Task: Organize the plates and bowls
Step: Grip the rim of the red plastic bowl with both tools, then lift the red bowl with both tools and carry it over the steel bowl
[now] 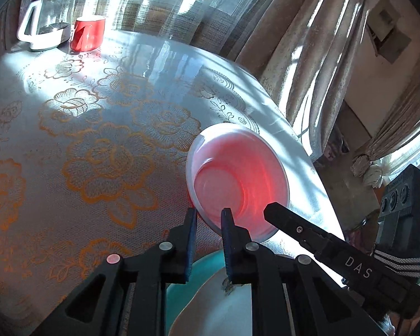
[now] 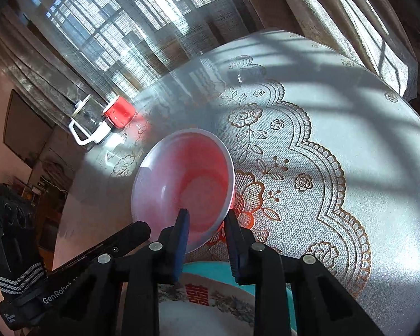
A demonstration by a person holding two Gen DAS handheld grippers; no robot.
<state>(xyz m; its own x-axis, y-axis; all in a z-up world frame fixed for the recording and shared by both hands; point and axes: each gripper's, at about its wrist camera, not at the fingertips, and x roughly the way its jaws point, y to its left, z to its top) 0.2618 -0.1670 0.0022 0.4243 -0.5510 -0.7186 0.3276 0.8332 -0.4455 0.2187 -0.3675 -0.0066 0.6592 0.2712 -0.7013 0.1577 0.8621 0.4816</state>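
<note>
**Both grippers at the rim of one pink bowl, above stacked plates**

Surface: a round surface (image 1: pixel 142 56) under a glossy pale cover printed with gold-outlined roses and a scalloped lace border. Strong sunlight and window-bar shadows fall across it. Room: barred windows behind sheer netting, with heavy beige curtains (image 1: pixel 302 44) drawn to the side.

Count on the surface:
- One translucent pink plastic bowl (image 1: pixel 238 179), tilted, its opening turned toward the cameras, near the surface's edge.
- One teal plate (image 2: pixel 218 273) below the grippers, with one white plate bearing a red character and painted scenery (image 2: pixel 207 305) lying on it.
- One red mug (image 1: pixel 87 33) at the far side, just beside one clear glass kettle with white handle and base (image 1: pixel 46 19).

Left gripper (image 1: pixel 209 213): jaws drawn narrow on the bowl's near rim, one blue pad outside the wall, the other inside; it has the rim clamped.

Right gripper (image 2: pixel 207 218): jaws straddle the bowl's rim, one pad inside, the other outside. A gap shows at the outer pad, so the pads are not pressing.

Each wrist view shows the other gripper's black body entering from the side.
</note>
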